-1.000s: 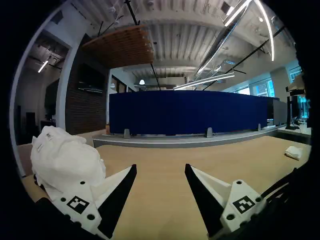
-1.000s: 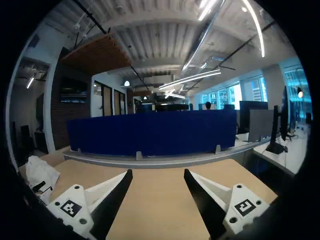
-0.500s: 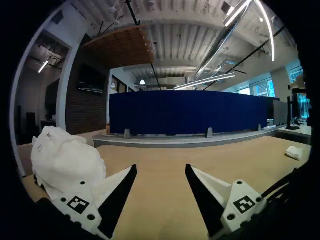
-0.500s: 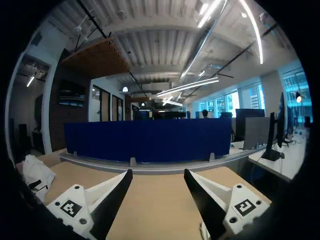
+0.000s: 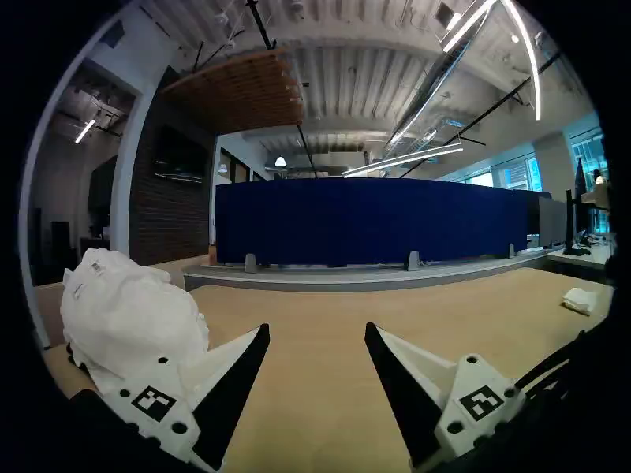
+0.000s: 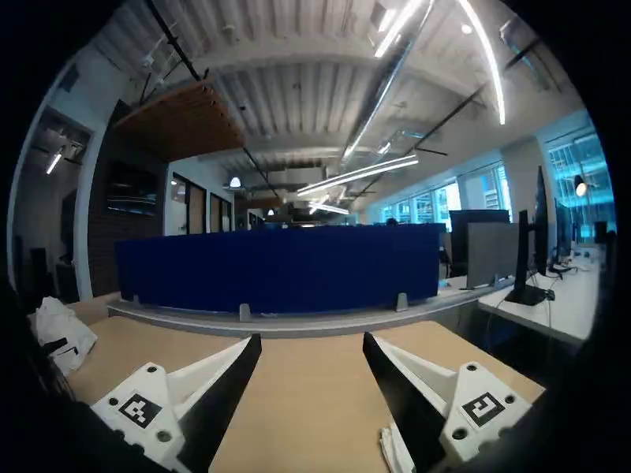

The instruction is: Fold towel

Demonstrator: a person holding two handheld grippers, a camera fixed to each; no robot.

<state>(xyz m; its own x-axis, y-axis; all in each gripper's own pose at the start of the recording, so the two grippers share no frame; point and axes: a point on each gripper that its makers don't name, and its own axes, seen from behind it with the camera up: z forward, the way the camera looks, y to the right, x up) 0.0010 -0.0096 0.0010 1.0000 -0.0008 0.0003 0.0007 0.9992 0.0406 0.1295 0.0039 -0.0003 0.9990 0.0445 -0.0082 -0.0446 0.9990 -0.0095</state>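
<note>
Currently we are holding both tongs wide and empty, left gripper (image 5: 316, 328) and right gripper (image 6: 311, 337) hovering over the table (image 5: 315, 311). We are logging the towel (image 5: 130, 315) as a crumpled white heap just beside the left gripper's left finger. We are judging the folding not yet begun, with grasping, spreading and every fold remaining.

Towel (image 6: 390, 452) mostly behind right claw (image 6: 311, 337)

Table (image 5: 315, 355) bare through centre frame. Towel heap (image 5: 130, 315) blocks lower left; blue partition (image 5: 371, 221) walls the far edge.
</note>
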